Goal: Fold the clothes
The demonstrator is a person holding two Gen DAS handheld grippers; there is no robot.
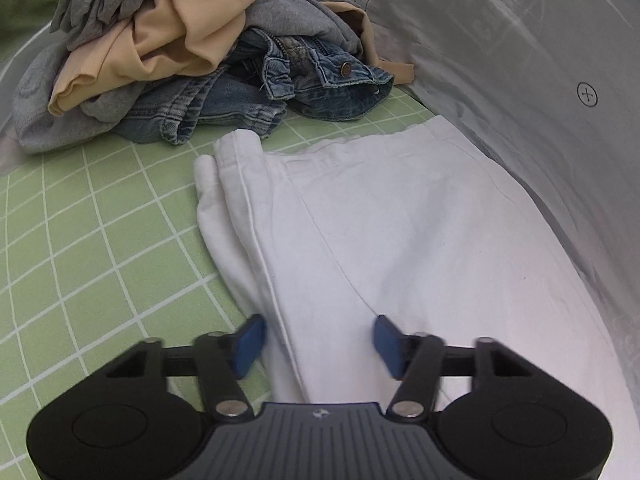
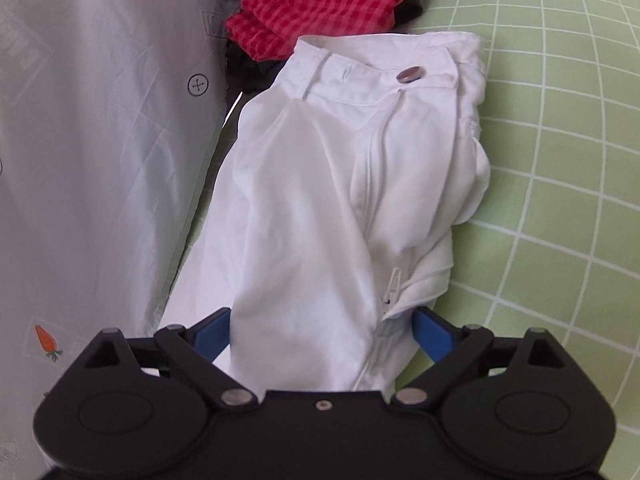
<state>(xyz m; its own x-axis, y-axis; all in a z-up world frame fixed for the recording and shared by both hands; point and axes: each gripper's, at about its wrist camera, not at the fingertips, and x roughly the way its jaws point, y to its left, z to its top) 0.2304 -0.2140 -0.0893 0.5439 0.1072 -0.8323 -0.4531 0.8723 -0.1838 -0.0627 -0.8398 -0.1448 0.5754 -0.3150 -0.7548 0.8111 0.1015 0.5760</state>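
Note:
White trousers lie folded on the green checked mat. In the left wrist view the leg end [image 1: 360, 220] stretches away from my left gripper [image 1: 319, 344]. Its blue pads [image 1: 250, 344] stand apart over the near part of the cloth, which looks flat and unpinched between them. In the right wrist view the waist end [image 2: 320, 200] shows its metal button [image 2: 408, 74] and open zip [image 2: 394, 280]. My right gripper [image 2: 322, 336] is open wide, with the bunched waist cloth rising between its jaws and the pads clear of it.
A heap of unfolded clothes [image 1: 160, 52], grey, tan and denim, lies on the mat [image 1: 80, 240] beyond the trousers. A red checked garment [image 2: 320, 4] sits behind the waistband. A grey plastic sheet [image 1: 520, 80] borders the mat [image 2: 560, 160] alongside the trousers.

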